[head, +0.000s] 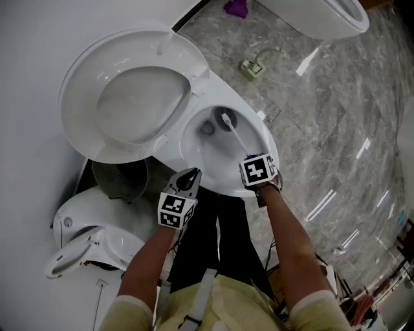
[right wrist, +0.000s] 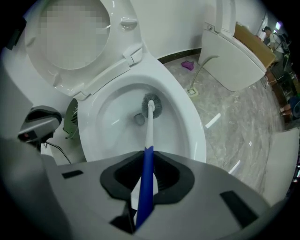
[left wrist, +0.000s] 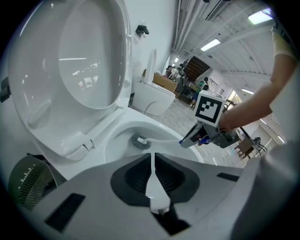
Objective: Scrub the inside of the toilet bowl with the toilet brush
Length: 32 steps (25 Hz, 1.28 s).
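Note:
The white toilet bowl [head: 253, 132] has its lid and seat [head: 129, 97] raised against the wall. My right gripper [head: 253, 161] hangs over the bowl's near rim, shut on the blue grip of the toilet brush [right wrist: 147, 171]. The brush's white shaft runs down into the bowl, and the grey bristle head [right wrist: 152, 105] rests beside the drain, as the head view shows too [head: 226, 119]. My left gripper [head: 191, 176] hovers at the bowl's near-left rim, shut with nothing in it [left wrist: 152, 159]. From it I see the brush head [left wrist: 139, 140] and the right gripper [left wrist: 193, 138].
A dark ribbed waste bin [head: 119, 178] stands left of the toilet, with a white fixture [head: 84, 239] nearer me. A second toilet [head: 323, 16], a purple object [head: 236, 8] and a floor fitting with a hose [head: 253, 66] sit on the marble floor [head: 336, 116].

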{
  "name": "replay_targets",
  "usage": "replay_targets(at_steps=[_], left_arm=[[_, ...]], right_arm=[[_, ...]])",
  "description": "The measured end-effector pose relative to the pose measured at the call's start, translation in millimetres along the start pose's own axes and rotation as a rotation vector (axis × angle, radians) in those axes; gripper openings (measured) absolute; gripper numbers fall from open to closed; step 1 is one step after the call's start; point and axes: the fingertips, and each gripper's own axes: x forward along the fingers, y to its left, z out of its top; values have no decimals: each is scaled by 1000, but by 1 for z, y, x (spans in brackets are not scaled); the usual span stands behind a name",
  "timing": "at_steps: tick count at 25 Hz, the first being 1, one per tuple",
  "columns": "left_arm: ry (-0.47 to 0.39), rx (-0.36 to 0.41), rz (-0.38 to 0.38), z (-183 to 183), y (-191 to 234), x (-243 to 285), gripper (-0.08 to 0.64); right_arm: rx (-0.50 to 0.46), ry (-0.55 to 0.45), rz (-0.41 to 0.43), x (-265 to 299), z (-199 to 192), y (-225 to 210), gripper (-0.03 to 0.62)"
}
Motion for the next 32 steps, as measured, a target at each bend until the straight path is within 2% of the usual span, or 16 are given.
replay_targets(at_steps=[10,20,32], left_arm=[[10,29,-26,-5,-24,4,32],[9,32,-22,-16,-42,-5,32],[-2,-22,2,-31,-57,-11,32]], right_arm=[[53,20,-25,-13,-53,-21,72],[131,106,-38,-28,-121,-22,71],[124,144,-10,-31,-157,-7,71]])
